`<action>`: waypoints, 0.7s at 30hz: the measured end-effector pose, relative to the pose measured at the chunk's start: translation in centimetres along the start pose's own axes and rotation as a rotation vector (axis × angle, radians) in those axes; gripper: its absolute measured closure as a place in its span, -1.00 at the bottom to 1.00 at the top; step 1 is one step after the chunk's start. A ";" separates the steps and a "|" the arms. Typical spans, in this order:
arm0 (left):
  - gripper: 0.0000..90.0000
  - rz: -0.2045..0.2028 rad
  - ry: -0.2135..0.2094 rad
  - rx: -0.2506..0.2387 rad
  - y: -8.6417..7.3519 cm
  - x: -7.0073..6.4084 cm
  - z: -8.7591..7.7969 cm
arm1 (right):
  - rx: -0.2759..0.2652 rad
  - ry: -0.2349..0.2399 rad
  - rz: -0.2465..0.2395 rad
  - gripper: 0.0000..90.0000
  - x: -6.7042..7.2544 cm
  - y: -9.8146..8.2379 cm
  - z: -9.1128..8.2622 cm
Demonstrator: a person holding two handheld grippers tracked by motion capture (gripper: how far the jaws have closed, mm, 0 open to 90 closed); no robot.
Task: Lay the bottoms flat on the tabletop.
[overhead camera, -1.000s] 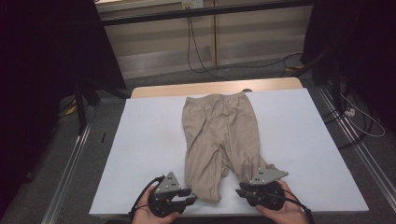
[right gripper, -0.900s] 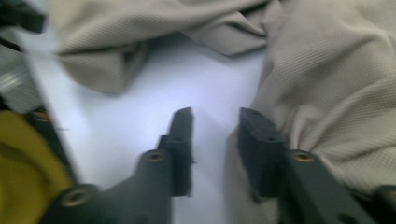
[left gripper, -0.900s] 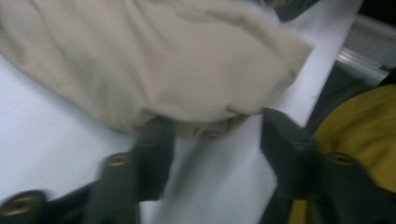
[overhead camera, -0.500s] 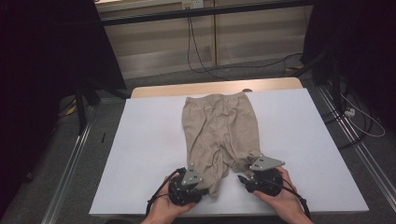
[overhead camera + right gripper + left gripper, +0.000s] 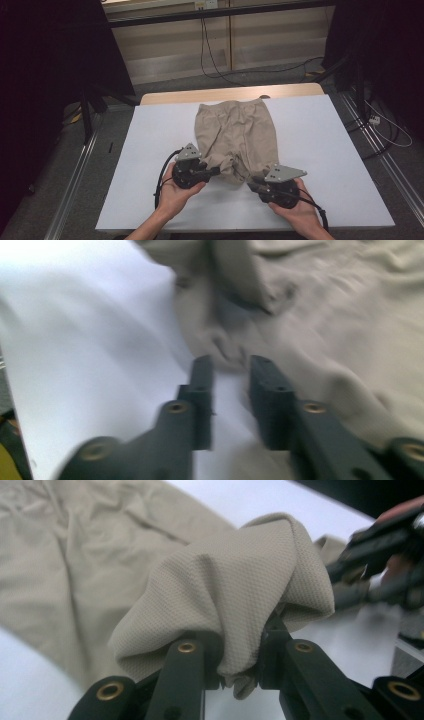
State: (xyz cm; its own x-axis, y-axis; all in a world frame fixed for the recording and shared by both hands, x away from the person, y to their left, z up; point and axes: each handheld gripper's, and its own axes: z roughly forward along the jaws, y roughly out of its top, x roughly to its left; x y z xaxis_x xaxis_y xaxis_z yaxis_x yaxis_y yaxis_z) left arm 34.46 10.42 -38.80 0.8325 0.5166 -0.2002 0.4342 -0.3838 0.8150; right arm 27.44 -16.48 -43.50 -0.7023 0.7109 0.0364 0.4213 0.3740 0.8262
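Beige woven-fabric trousers lie flat on the white rectangular table sheet, waistband at the far edge, both leg ends bunched up at the near side. Left leg cuff is lifted off the sheet, because the left gripper has it pinched; its jaws have just been closing, and in the left gripper view fabric is wedged tight between them. That hold looks meant to carry the cuff toward the waistband for a fold.

Right gripper sits just beside the other leg end, nearer the person than the trousers. Its jaws have just been narrowing but are parted a little, white sheet visible between them, tips at the cloth edge, no cloth pinched. Probably lining up for a matching grab so both legs go over together. That view is blurred.
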 end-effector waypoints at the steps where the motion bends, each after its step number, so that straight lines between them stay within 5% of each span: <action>1: 0.73 -0.002 -0.003 -0.009 0.2 0.1 0.0 | 0.004 0.013 -0.003 0.35 0.3 0.4 0.7; 4: 0.73 -0.029 -0.013 -0.033 0.7 0.3 -0.1 | 0.010 0.029 -0.027 0.10 0.8 1.1 2.5; 7: 0.72 -0.041 -0.013 -0.045 0.7 0.5 -0.3 | 0.036 0.004 -0.051 0.07 1.2 1.8 4.5; 11: 0.71 -0.047 -0.001 -0.042 0.4 0.8 -0.4 | 0.066 0.075 -0.036 0.86 1.2 1.6 5.8; 14: 0.71 -0.045 -0.003 -0.043 0.4 0.8 -0.5 | 0.080 0.144 -0.045 0.94 2.3 1.4 5.1; 21: 0.72 -0.033 -0.005 -0.031 0.3 0.3 -0.1 | 0.000 0.310 -0.042 0.95 5.4 2.2 1.8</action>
State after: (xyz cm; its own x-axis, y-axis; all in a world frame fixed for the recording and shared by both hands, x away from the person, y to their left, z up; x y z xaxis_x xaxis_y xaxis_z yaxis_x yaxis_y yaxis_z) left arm 34.80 10.51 -38.55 0.8194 0.5250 -0.2301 0.4511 -0.3429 0.8240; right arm 25.56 -10.77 -42.51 -0.8606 0.4793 0.1724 0.3886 0.3991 0.8305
